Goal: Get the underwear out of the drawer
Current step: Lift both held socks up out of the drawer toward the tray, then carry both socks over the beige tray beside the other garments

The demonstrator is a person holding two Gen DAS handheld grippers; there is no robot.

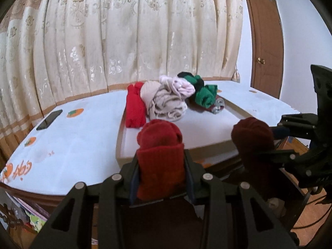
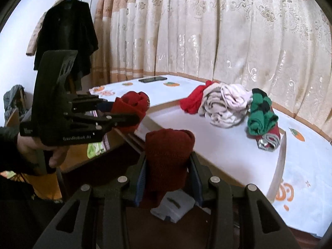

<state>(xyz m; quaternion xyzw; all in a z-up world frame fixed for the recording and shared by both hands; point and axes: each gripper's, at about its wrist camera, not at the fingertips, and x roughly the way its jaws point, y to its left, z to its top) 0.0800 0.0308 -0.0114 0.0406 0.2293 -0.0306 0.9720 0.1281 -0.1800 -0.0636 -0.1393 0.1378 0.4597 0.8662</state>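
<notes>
The left gripper [image 1: 160, 178] was clamped on a rolled bright red bundle [image 1: 159, 145] of knitted cloth, its pads pressing both sides. The right gripper [image 2: 169, 178] was closed the same way on a darker maroon bundle [image 2: 169, 157]. Both bundles were held in the air just in front of the white tray [image 1: 207, 132], which lay on the white table [image 1: 72, 141] with orange fruit prints.

At the far end of the tray sat a pile of clothes: a red garment [image 1: 134, 108] on its left side, a crumpled pale pink and cream garment [image 1: 168, 99] in the middle, and a rolled green and black piece [image 1: 204, 94] on the right, lying over a dark red and grey item [image 2: 268, 140].

A black phone [image 1: 49, 120] lay on the table, well to the left of the tray. Below the right gripper something pale blue-grey showed, possibly folded cloth; the view there was too dark to tell.
</notes>
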